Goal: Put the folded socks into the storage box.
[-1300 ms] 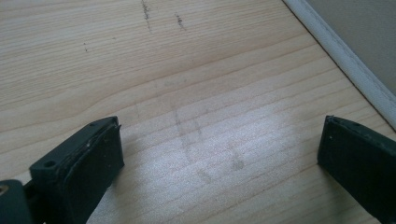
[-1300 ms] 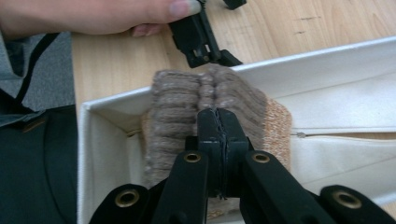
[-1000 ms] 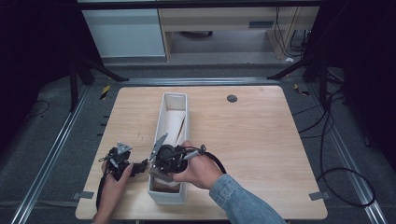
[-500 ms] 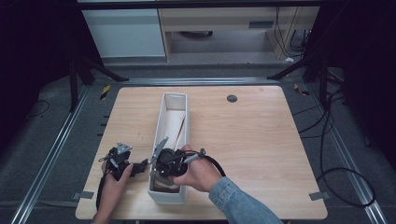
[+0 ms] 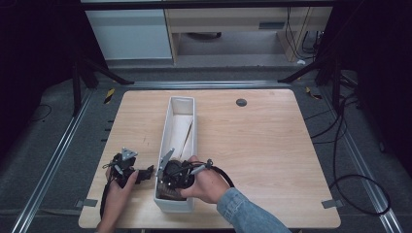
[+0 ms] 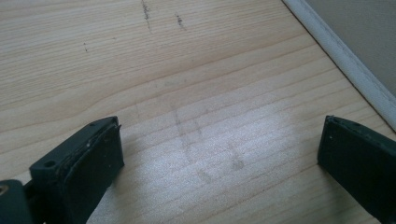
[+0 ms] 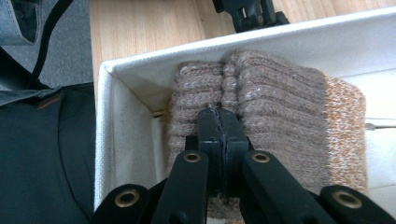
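A long white box lies lengthwise on the wooden table. At its near end sits a folded brown knitted piece with an orange-flecked edge, seen as a brown patch in the high view. My right gripper points down into that end with its jaws shut against each other, tips resting on the knit and no fabric visibly between them. From above, the right gripper sits inside the box under the person's hand. My left gripper rests open on bare wood just left of the box.
Farther along the box lies a pale beige liner or sheet. A small black round cap sits in the table's far side. The left gripper shows beyond the box wall. Dark cables trail on the floor at right.
The right hand has edged slightly toward the near end of the box, down onto the knit. The left hand and gripper have stayed put.
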